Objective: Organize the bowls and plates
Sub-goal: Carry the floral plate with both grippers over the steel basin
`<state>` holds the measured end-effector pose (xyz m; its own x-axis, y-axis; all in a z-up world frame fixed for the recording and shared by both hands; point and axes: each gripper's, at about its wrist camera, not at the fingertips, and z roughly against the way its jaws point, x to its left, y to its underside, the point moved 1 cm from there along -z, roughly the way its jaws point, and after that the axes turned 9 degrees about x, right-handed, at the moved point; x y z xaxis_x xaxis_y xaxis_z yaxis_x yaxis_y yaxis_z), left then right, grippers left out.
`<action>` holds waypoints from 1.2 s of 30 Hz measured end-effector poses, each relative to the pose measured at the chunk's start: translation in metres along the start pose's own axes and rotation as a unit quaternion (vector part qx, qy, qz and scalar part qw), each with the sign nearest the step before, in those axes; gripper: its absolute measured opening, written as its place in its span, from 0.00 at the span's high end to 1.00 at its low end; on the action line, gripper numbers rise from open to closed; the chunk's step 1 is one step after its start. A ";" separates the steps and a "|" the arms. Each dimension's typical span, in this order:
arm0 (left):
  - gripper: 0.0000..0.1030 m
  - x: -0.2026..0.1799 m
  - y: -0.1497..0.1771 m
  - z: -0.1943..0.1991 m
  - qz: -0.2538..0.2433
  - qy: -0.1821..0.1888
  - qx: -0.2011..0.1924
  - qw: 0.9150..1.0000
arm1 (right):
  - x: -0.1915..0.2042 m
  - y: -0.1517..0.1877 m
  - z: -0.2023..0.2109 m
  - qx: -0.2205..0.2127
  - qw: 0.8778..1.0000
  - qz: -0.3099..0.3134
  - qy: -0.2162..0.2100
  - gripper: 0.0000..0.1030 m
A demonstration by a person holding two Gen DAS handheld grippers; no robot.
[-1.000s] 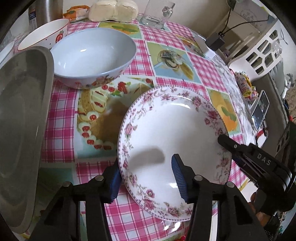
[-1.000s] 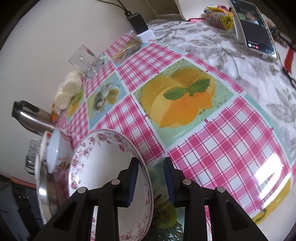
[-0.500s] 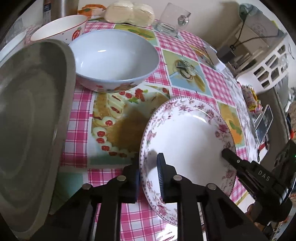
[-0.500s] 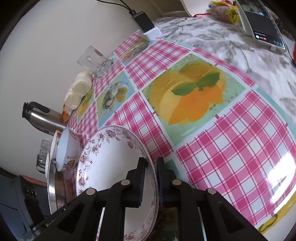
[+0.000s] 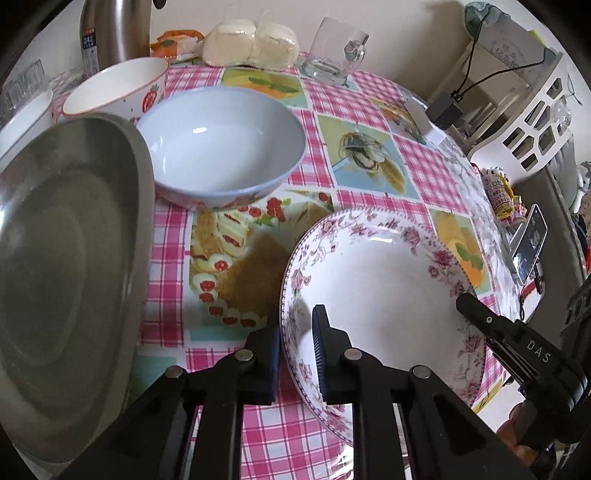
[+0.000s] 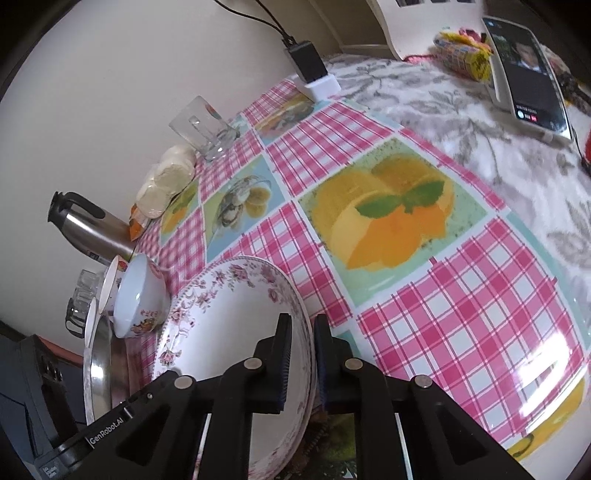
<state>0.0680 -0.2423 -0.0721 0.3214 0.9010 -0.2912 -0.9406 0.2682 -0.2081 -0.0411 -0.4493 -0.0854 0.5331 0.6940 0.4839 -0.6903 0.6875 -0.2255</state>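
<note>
Porcelain with a pink floral rim, the plate (image 5: pixel 384 295) sits at the lower right of the left wrist view and lower centre of the right wrist view, on the checked tablecloth (image 6: pixel 461 332). Both grippers have just been closing and now pinch it: the left gripper (image 5: pixel 295 343) clamps the rim's left edge, the right gripper (image 6: pixel 301 354) the opposite edge, one pad inside and one outside the rim in each case.

Little of the task looks done. The plate is gripped but not yet stacked anywhere. Left of it, a steel tray (image 5: pixel 70 280) fills the left edge of the left wrist view; above it, the blue bowl (image 5: pixel 221 147), the strawberry bowl (image 5: pixel 118 88) and another white bowl (image 5: pixel 26 122) stand apart at the upper left, unsorted.

Readable writing: "DAS" on the right tool's body at the lower right of the left wrist view, "GenRobot.AI" on the left tool at the lower left of the right wrist view, and "24" on the flask (image 5: pixel 110 33) label.
</note>
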 end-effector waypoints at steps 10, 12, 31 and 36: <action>0.84 0.002 -0.005 0.016 -0.001 0.009 -0.022 1.000 | 0.004 0.000 0.001 0.004 1.000 0.006 -0.013 0.87; 0.84 0.002 -0.006 0.019 0.000 0.014 -0.027 1.000 | 0.005 0.000 0.004 0.001 1.000 0.005 -0.019 0.87; 0.84 0.017 -0.009 0.089 -0.003 0.059 -0.116 0.991 | 0.067 0.007 0.078 -0.121 0.989 0.070 -0.043 0.87; 0.84 0.027 -0.008 0.111 0.001 0.054 -0.145 0.988 | 0.092 0.013 0.090 -0.144 0.984 0.095 -0.046 0.87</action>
<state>0.0723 -0.1826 0.0252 0.3440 0.8555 -0.3870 -0.8757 0.1436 -0.4611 -0.0451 -0.3961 0.0321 0.3526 0.8023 0.4817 -0.5993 0.5889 -0.5422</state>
